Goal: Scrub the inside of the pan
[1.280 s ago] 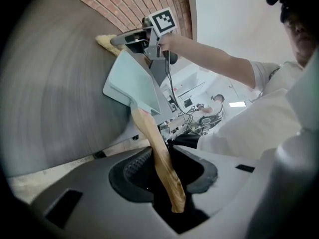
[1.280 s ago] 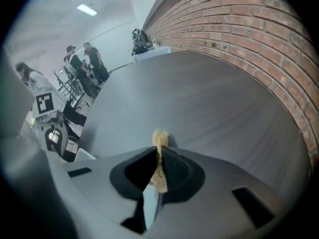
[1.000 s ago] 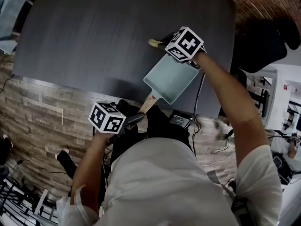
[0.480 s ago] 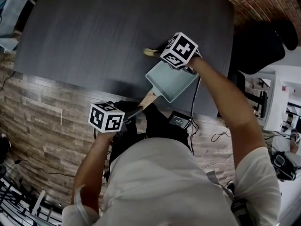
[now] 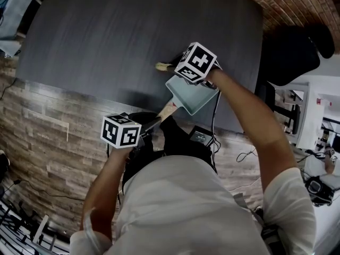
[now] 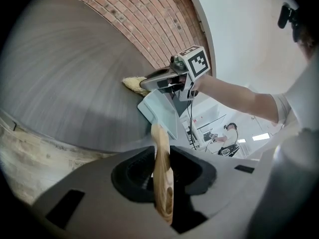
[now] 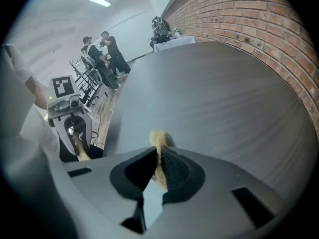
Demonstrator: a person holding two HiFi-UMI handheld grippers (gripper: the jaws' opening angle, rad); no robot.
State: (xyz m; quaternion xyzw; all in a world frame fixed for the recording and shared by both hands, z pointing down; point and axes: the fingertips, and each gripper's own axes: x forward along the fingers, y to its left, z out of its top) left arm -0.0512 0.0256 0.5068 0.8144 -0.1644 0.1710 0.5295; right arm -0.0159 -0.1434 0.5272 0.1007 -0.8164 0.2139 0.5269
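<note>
Both tongs are closed on something; my left gripper (image 6: 162, 176) clamps the pan (image 5: 192, 95) by its wooden handle (image 6: 160, 148); my right gripper (image 7: 158, 171) pinches the scrubber (image 7: 158, 139), poking past the pan's far rim above the table (image 5: 106, 36); hard pressing could twist that handle loose.

Inside of pan (image 5: 192, 93): pale, smooth, matt coating. Its handle (image 6: 162, 178): light wood, smooth, grain visible. The scrub pad (image 6: 132, 84): tan, coarse, fibrous. The counter (image 5: 117, 41): dark grey, matt, finely streaked. Far brick wall (image 7: 249, 19): rough, red.
</note>
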